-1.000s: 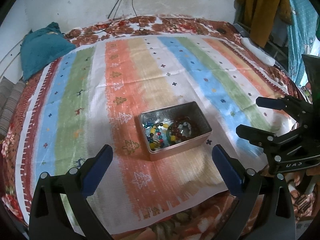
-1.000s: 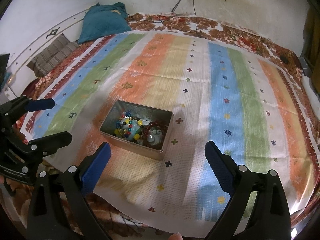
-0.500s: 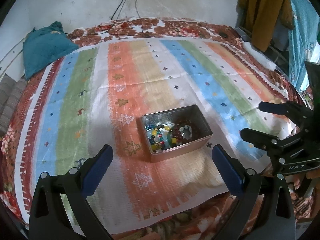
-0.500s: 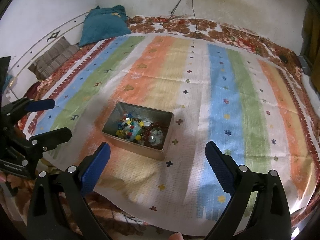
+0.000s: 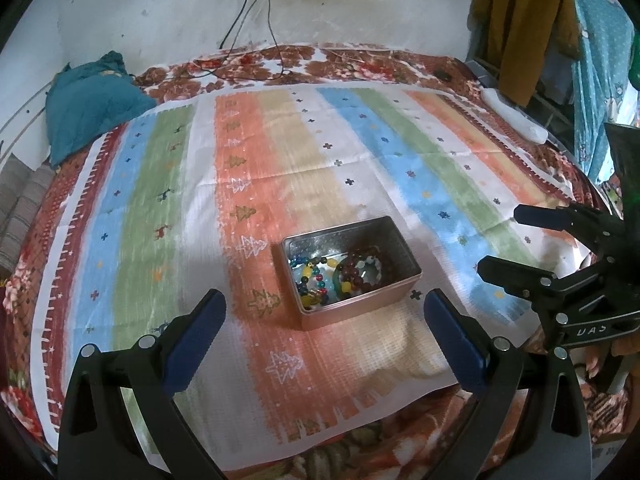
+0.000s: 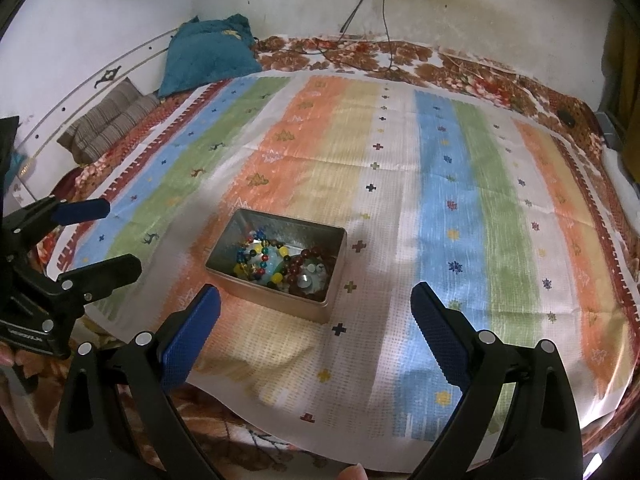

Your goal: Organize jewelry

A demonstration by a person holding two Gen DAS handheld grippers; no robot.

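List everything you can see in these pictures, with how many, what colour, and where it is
Metal tin: one, silver, open, on the striped cloth near its front edge.
Multicoloured bead bracelet: one tangle, count unclear, yellow, blue, green and red, in the tin's left half.
Dark bead bracelet: one, deep red-brown, in the tin's right half.
Striped cloth: one, orange, blue, green and white, spread over the bed.
Floral bedsheet: one, brown and white, under the cloth.
Teal pillow: one, far left corner by the wall.
Striped cushion: one, brown-grey, left edge of the bed.
Cables: two, black, down the wall.
Hanging clothes: mustard and light blue, far right.
Left gripper: open, black with blue pads.
Right gripper: open, the same.
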